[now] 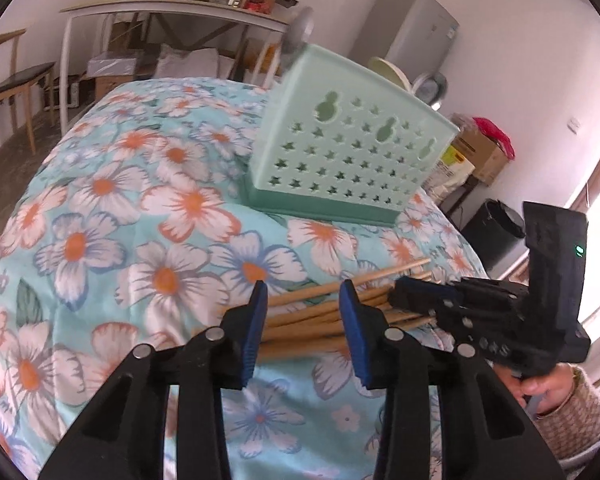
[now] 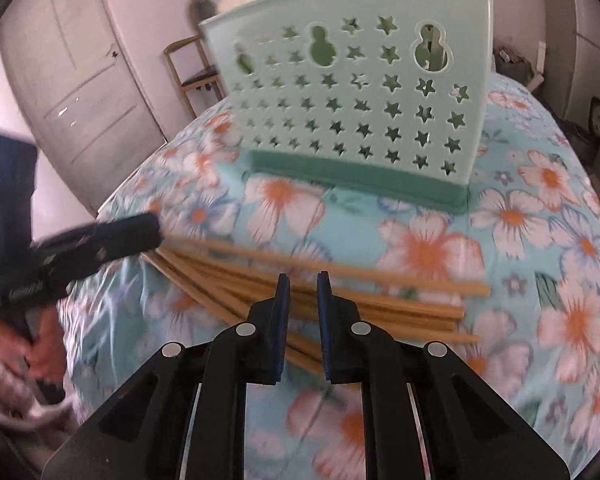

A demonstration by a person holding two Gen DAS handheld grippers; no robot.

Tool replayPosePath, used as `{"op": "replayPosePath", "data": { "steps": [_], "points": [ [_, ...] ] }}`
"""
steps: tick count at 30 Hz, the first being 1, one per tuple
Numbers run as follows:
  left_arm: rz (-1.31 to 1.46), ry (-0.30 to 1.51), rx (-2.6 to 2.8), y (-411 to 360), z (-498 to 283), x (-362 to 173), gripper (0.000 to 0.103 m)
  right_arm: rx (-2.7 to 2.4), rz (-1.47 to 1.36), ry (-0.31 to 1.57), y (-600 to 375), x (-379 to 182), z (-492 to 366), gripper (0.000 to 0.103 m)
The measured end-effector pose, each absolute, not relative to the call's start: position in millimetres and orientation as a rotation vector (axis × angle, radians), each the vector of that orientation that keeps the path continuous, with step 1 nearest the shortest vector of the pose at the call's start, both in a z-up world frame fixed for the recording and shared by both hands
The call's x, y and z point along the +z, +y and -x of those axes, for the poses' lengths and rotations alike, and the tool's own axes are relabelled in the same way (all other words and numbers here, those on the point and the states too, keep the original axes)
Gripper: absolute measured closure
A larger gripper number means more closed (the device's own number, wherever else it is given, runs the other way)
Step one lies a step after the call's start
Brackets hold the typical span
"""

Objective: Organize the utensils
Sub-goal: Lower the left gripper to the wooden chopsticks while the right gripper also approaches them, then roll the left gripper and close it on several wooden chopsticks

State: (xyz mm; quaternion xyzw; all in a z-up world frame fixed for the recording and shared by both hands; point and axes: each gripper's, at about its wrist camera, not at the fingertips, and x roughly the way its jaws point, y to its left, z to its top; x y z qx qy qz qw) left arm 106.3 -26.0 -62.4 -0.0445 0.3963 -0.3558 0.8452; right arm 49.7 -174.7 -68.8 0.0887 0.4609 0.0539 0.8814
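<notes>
Left wrist view: wooden chopsticks (image 1: 320,320) lie bundled on the floral-clothed table (image 1: 140,200), in front of a mint-green perforated utensil holder (image 1: 352,148) standing upright. Left gripper (image 1: 302,300) jaws straddle the bundle, partly closed; contact unclear. Right gripper (image 2: 302,284) jaws stand narrow over the chopsticks (image 2: 340,292); grip cannot be confirmed.

I see the chopsticks (image 2: 300,284) lying on the table (image 2: 540,240) before the utensil holder (image 2: 352,92), my claws at opposite ends.
</notes>
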Motion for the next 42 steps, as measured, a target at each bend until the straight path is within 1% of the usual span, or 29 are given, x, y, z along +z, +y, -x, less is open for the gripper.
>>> {"op": "replayPosePath", "data": {
  "steps": [3,9,14,18,23,27,30,32,34,38,42],
  "points": [
    [0.071,0.859,-0.778,-34,-104,-69,0.067,0.102,-0.215,0.97,-175,-68,-39,0.09],
    [0.027,0.87,-0.8,-39,-89,-74,0.067,0.102,-0.319,1.004,-185,-69,-27,0.08],
    [0.007,0.874,-0.807,-37,-76,-73,0.067,0.091,-0.354,1.002,-193,-58,-13,0.077],
    [0.043,0.867,-0.77,-23,-72,-69,0.067,0.076,-0.4,0.943,-202,-43,-2,0.074],
    [0.058,0.853,-0.737,-8,-66,-60,0.066,0.061,-0.432,0.887,-199,-33,-15,0.074],
    [0.07,0.857,-0.727,0,-57,-58,0.066,0.095,-0.4,0.885,-178,-36,-32,0.073],
    [0.126,0.898,-0.718,11,-53,-63,0.066,0.123,-0.335,0.896,-159,-41,-35,0.074],
    [0.17,0.927,-0.719,17,-52,-69,0.066,0.129,-0.284,0.935,-147,-52,-37,0.074],
    [0.226,0.961,-0.722,23,-53,-76,0.066,0.129,-0.29,0.967,-144,-61,-36,0.073],
    [0.31,0.978,-0.732,28,-58,-81,0.066,0.136,-0.318,0.945,-148,-53,-25,0.073],
    [0.462,1.019,-0.726,40,-72,-88,0.066,0.128,-0.326,0.938,-152,-46,-15,0.073]
  ]
}}
